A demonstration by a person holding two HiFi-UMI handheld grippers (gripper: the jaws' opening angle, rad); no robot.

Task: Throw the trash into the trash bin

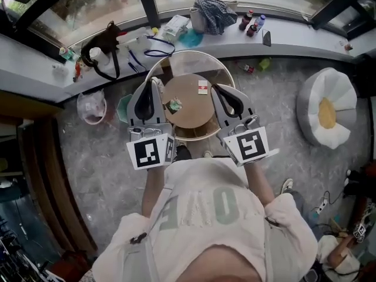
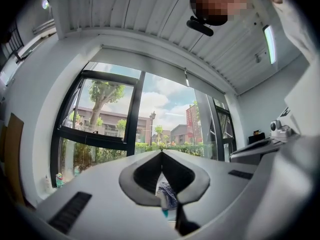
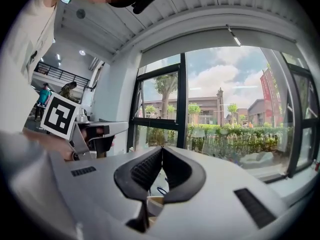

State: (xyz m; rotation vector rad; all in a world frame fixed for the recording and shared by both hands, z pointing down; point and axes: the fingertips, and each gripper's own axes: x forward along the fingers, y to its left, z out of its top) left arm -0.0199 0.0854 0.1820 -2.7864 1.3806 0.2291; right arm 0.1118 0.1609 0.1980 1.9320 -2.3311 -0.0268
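Now: trash [image 1: 174, 104] on table [image 1: 189, 117] between left tongs [image 1: 154, 86], right tongs [image 1: 218, 91].

Brown round table [image 1: 189, 109], white beanbag [image 1: 326, 113] with yellow centre, blue checked cloth [image 1: 212, 12], grey speckled floor [image 1: 106, 163]

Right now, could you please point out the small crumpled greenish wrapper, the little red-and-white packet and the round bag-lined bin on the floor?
small crumpled greenish wrapper [image 1: 174, 104]: head view, its middle.
little red-and-white packet [image 1: 202, 87]: head view, its centre.
round bag-lined bin [image 1: 82, 115]: head view, its lower left rim.
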